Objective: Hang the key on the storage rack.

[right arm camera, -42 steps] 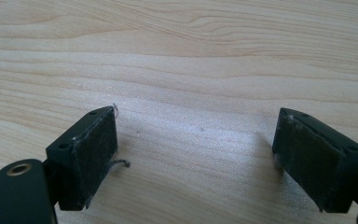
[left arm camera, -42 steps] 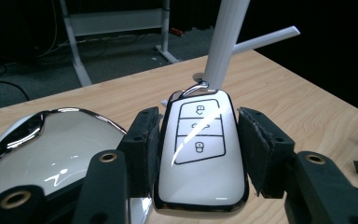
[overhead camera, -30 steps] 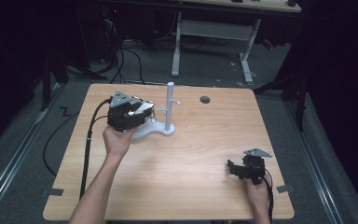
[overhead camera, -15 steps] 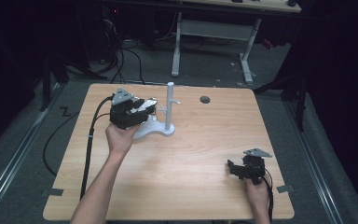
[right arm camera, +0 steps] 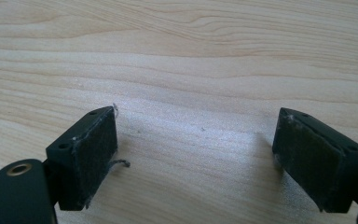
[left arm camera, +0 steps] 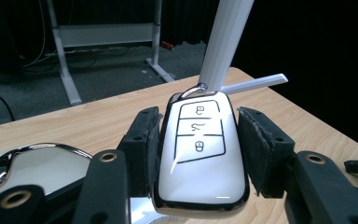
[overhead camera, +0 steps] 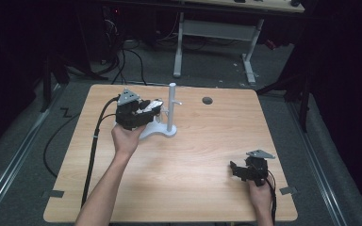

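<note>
here your left gripper [left arm camera: 198, 156] has its jaws closed on a white key fob [left arm camera: 200, 154], held just beside the white stand [overhead camera: 168, 117] near the far edge of the surface [overhead camera: 188, 160], while your right gripper [right arm camera: 196, 156] rests with jaws wide open near the front right corner.

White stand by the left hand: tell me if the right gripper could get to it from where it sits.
Probably yes. The right gripper sits open near the table's front right, and bare wood lies between it and the white stand. But the left gripper, shut on the key fob, crowds the stand's left side.
</note>
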`<state>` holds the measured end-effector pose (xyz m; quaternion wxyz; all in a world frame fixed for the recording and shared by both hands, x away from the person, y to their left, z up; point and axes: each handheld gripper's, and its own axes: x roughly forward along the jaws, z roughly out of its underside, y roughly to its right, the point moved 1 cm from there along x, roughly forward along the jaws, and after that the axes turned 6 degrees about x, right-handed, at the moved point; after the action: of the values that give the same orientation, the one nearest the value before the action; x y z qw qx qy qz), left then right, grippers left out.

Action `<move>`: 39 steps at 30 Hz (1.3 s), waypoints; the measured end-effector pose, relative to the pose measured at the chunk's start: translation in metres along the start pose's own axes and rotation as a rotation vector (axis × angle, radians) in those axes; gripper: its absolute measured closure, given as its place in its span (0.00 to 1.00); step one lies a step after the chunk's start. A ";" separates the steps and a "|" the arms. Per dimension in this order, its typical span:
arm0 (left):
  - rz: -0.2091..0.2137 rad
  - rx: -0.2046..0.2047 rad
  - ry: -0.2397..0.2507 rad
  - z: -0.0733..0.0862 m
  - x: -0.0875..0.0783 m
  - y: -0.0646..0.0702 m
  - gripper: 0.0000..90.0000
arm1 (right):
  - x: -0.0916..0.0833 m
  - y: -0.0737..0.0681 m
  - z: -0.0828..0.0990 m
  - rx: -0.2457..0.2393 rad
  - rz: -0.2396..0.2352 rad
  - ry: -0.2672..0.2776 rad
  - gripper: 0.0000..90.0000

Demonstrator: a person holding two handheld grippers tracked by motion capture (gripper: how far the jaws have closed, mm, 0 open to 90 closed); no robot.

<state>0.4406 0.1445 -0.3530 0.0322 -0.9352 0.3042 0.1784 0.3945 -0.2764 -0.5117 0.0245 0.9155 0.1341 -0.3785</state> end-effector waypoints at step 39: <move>-0.040 -0.029 -0.033 0.034 0.003 -0.015 0.56 | 0.000 0.000 0.000 0.000 0.000 0.000 0.16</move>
<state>0.4409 0.1608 -0.3864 0.0271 -0.9383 0.2823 0.1978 0.3945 -0.2764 -0.5117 0.0245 0.9155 0.1338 -0.3786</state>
